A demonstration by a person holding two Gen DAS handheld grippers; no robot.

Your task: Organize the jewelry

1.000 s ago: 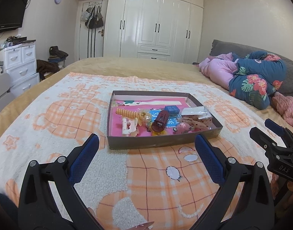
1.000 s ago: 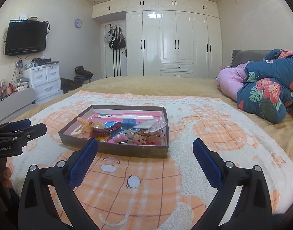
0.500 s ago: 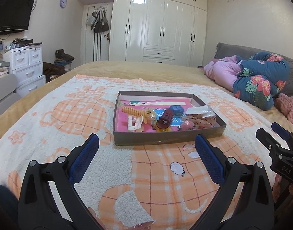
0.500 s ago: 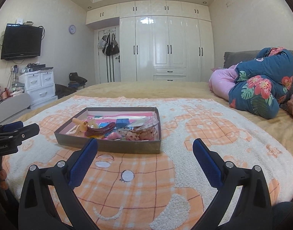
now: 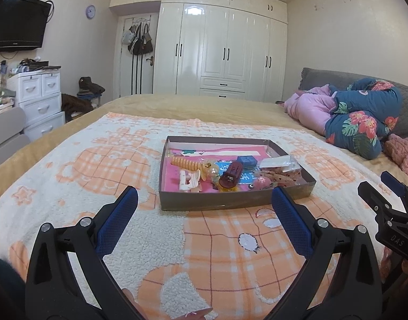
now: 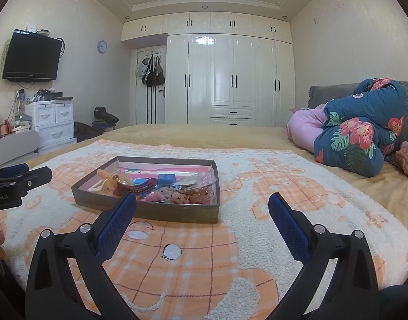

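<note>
- Bedroom. White wardrobe (image 6: 230,80) along the far wall, wall-mounted TV (image 6: 31,56) at left, white drawer unit (image 6: 53,122) below it.
- Work surface: bed covered by an orange-and-cream plaid blanket (image 5: 209,242); rolled floral quilt (image 6: 361,128) on the right side of the bed.
- Shallow grey box (image 5: 230,202) with pink lining lies flat on the blanket, ahead of both grippers and touching neither.
- Box contents, jumbled together: orange ribbed hair clip (image 5: 186,163), white claw clip (image 5: 189,180), dark red hair clip (image 5: 232,174), small blue cube (image 5: 246,160), clear packet (image 5: 280,163), pink and beaded pieces at the near right corner. Individual jewellery items too small to identify.
- Left gripper (image 5: 204,201): jaws spread wide, nothing between the blue pads (image 5: 118,221); hangs over the blanket just short of the box's near wall.
- Right gripper (image 6: 202,208): jaws likewise wide apart, holding nothing; positioned to the right of the box's near right corner.
- Each gripper shows at the edge of the other's view.
</note>
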